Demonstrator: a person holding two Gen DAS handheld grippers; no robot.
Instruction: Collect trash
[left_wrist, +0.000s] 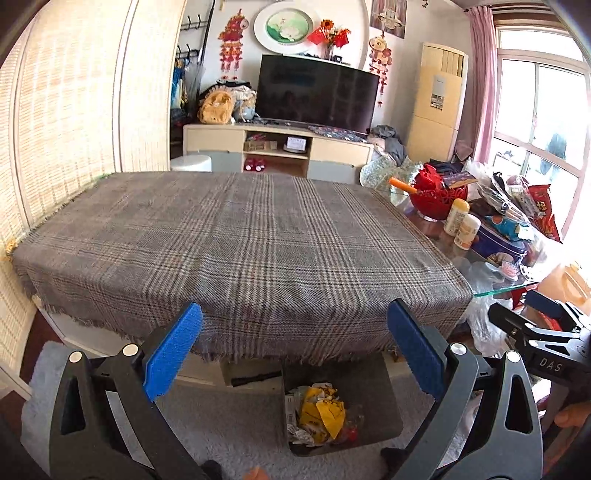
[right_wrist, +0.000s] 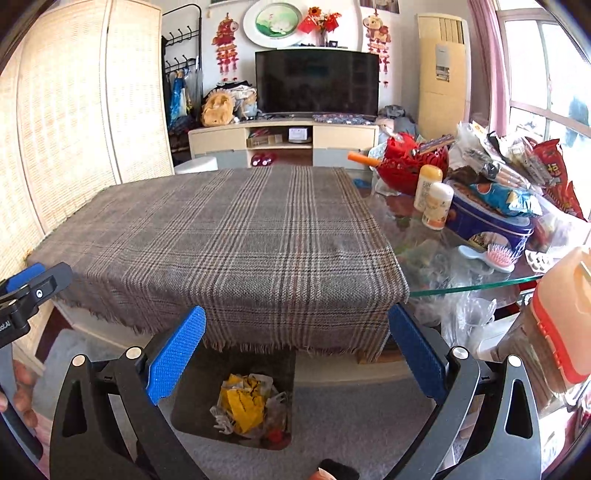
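I hold both grippers above the bin (left_wrist: 341, 417), which sits on the floor just under the near edge of the plaid-covered bench (left_wrist: 240, 240) to catch crumpled wrappers (right_wrist: 245, 406). Left gripper (left_wrist: 295, 350) and right gripper (right_wrist: 297, 350) jaws spread, empty. "DAS" shows on the right gripper's body.

Left gripper (left_wrist: 295, 347), right gripper (right_wrist: 297, 347): jaws wide, empty.

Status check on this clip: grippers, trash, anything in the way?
Left gripper open, empty. Right gripper open, empty. Crumpled wrappers sit in the bin on the floor by the table; plaid cloth bare. Nothing blocking.
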